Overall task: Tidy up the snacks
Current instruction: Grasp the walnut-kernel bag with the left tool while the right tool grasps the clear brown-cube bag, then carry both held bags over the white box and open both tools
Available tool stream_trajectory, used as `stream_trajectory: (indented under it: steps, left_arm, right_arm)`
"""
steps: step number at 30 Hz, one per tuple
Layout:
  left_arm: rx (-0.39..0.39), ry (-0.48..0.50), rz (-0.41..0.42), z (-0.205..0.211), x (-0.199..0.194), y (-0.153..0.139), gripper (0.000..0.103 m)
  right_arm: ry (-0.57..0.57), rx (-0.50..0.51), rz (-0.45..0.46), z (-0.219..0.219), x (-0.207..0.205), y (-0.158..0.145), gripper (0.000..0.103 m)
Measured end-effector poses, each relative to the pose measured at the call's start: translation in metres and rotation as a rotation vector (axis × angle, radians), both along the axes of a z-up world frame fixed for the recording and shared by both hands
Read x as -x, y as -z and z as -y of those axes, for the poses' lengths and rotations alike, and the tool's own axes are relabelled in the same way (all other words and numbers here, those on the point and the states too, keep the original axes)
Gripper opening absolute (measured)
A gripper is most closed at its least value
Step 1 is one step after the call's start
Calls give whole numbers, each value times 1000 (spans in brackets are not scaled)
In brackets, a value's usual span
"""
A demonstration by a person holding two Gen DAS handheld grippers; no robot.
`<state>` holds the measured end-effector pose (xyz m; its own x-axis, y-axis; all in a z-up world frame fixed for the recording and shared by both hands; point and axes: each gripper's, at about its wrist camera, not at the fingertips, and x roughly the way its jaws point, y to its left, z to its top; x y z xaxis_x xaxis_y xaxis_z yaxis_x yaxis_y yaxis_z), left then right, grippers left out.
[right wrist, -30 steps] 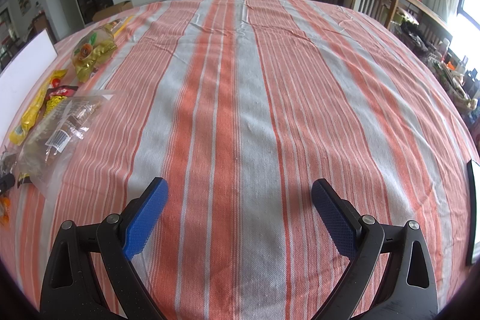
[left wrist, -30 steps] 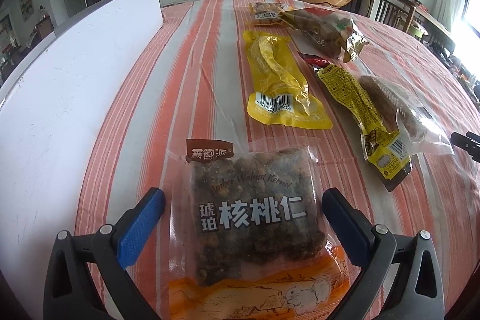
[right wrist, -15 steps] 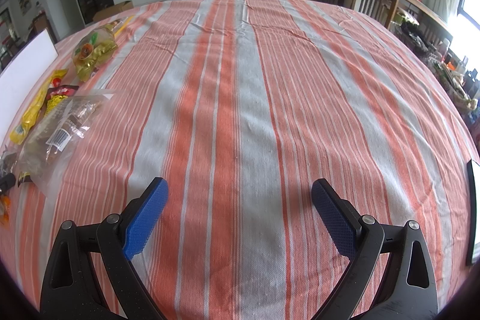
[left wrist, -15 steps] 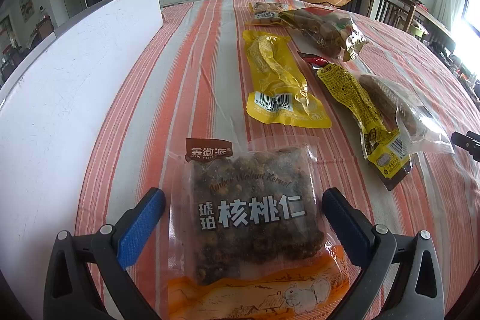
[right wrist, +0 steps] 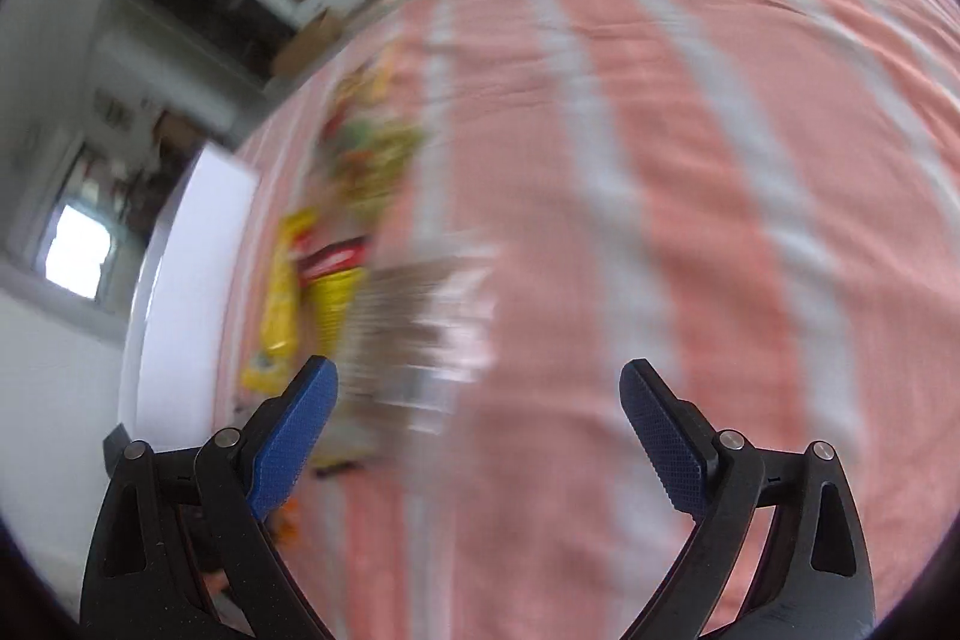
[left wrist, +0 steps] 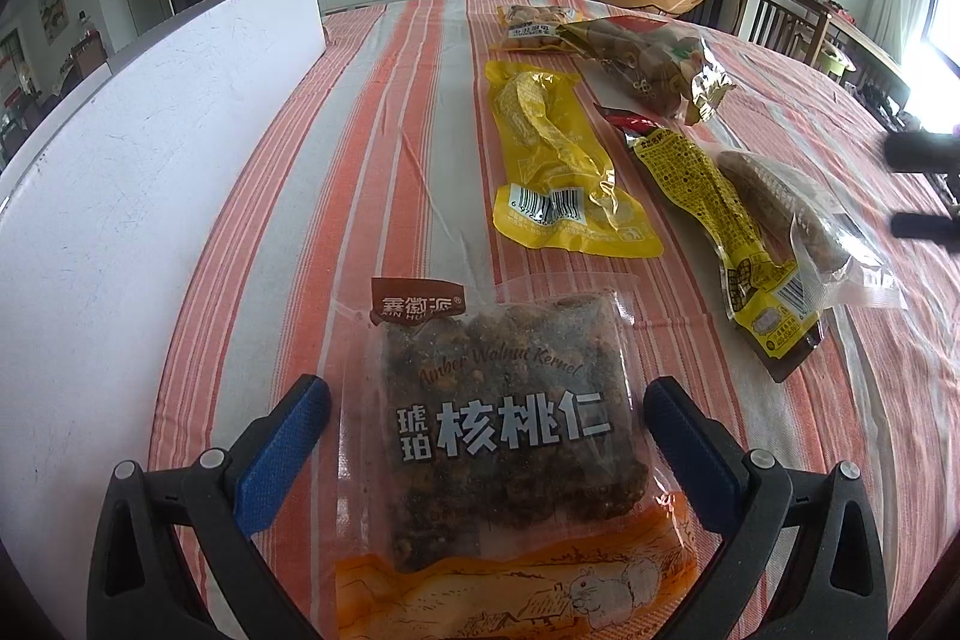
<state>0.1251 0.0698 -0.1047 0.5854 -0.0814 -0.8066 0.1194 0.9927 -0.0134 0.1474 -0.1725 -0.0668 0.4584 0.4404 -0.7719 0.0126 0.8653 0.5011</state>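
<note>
1. Walnut kernel packet (left wrist: 510, 436) lies flat on the striped tablecloth (left wrist: 414, 112), between the spread blue fingers of the left gripper (left wrist: 480, 418); neither pad touches it.
2. Its long axis runs 6 to 12 o'clock in the left wrist view, brown brand tab at 12, orange printed end at 6, lettering upright to the camera.
3. Handling, as a judgement: a light, crinkly film pouch, lumpy and fairly firm where the kernels sit, slick and floppy at the sealed edges. The filled middle looks the surer place to pinch; the brittle kernels argue against a hard squeeze.
4. At 1 o'clock of it lies a yellow packet (left wrist: 558, 160) with a barcode; further toward 2 o'clock a narrower yellow printed packet (left wrist: 720, 214) touches a clear bag (left wrist: 798, 232) holding something brown.
5. Toward 12 to 1 o'clock, near the far table edge, lie a gold-and-clear bag (left wrist: 648, 64) and a small pouch (left wrist: 534, 28).
6. A white board (left wrist: 120, 196) runs along the cloth from 9 to 11 o'clock.
7. The right gripper (right wrist: 477, 400), jaws wide and empty, appears in a heavily motion-blurred frame above the cloth, the snack row smeared at its 10 to 11 o'clock.
</note>
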Motion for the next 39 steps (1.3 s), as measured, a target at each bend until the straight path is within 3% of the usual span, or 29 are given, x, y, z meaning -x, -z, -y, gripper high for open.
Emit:
stream_trajectory:
  steps: [3,6,8,10,11,17,20,21,23,27,32,35,39]
  left_arm:
    - [0,0,0,0,0,0,103]
    - [3,5,0,-1,0,0,103]
    - [8,16,-1,-2,0,0,103]
    - [8,43,-5,-3,0,0,103]
    - [-1,66,-12,-4,1,0,103]
    - [-16,66,-46,-6,8,-1,101]
    - [-27,87,-40,1,14,-10,71]
    - [-59,98,-41,5,17,-11,70]
    - [-25,104,-27,1,22,-13,66]
    - [254,59,-23,-31,26,-30,65]
    - [441,17,76,-64,37,-80,65]
    - [447,-56,158,-106,48,-118,65]
    - [314,-239,212,-187,58,-147,66]
  right_arm:
    - [-125,192,-54,-67,-28,7,97]
    - [-172,383,-86,-101,-46,31,96]
    - [-143,367,-31,-95,-42,31,93]
    - [-132,346,-12,-82,-34,30,67]
    - [-136,358,-11,-76,-30,29,63]
    - [-181,364,-29,-40,-1,32,61]
    - [-178,355,-29,-35,7,29,60]
    - [-166,330,-30,-33,9,28,60]
    - [-132,210,-27,-24,17,23,60]
    - [-90,-10,-13,-10,34,6,60]
    - [-108,-163,16,-24,40,-23,60]
    - [-171,-230,48,-63,31,-51,60]
    - [-338,-295,105,-157,15,-98,60]
